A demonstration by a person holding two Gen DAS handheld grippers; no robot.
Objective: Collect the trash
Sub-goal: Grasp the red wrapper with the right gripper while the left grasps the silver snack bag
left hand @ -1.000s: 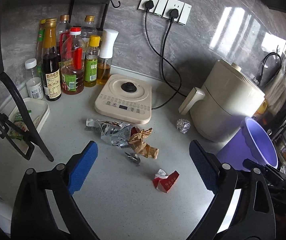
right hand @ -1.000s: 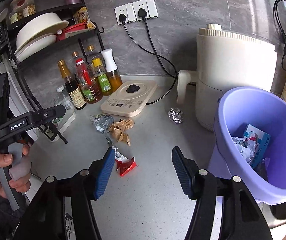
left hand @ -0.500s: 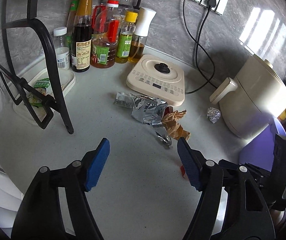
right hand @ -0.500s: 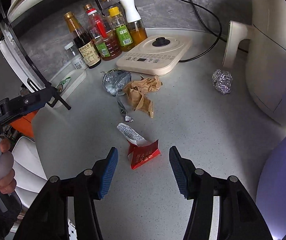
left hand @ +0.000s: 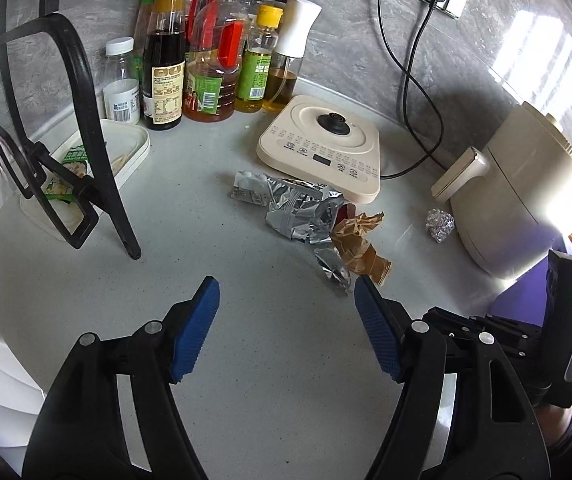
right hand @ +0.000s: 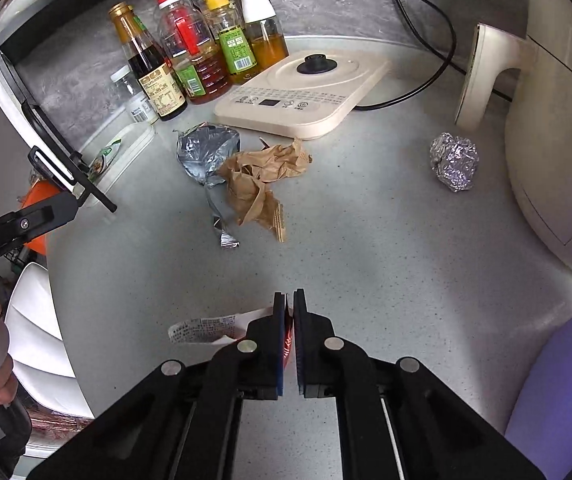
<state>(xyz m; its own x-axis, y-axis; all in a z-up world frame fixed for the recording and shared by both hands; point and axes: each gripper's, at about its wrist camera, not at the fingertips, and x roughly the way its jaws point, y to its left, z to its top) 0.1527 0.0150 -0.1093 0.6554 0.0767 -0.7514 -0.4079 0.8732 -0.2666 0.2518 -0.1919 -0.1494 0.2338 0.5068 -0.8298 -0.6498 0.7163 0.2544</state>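
My right gripper (right hand: 290, 300) is shut on a red and white wrapper (right hand: 205, 330) low over the grey counter; the wrapper sticks out to its left. Farther off lie a silver foil bag (right hand: 205, 152), crumpled brown paper (right hand: 261, 184) and a foil ball (right hand: 454, 160). The purple bin (right hand: 562, 392) is at the right edge. My left gripper (left hand: 286, 304) is open and empty above the counter, just short of the silver bag (left hand: 302, 208) and brown paper (left hand: 358, 240). The foil ball (left hand: 440, 224) lies to its right.
A cream induction hob (left hand: 322, 144) and several oil and sauce bottles (left hand: 205, 64) stand at the back. A cream air fryer (left hand: 526, 184) is at the right, with cables to wall sockets. A black dish rack (left hand: 85, 160) and a white tray (left hand: 125, 148) stand at the left.
My right gripper has come down and closed on the red and white wrapper. My left gripper has pulled back and left a little, still open.
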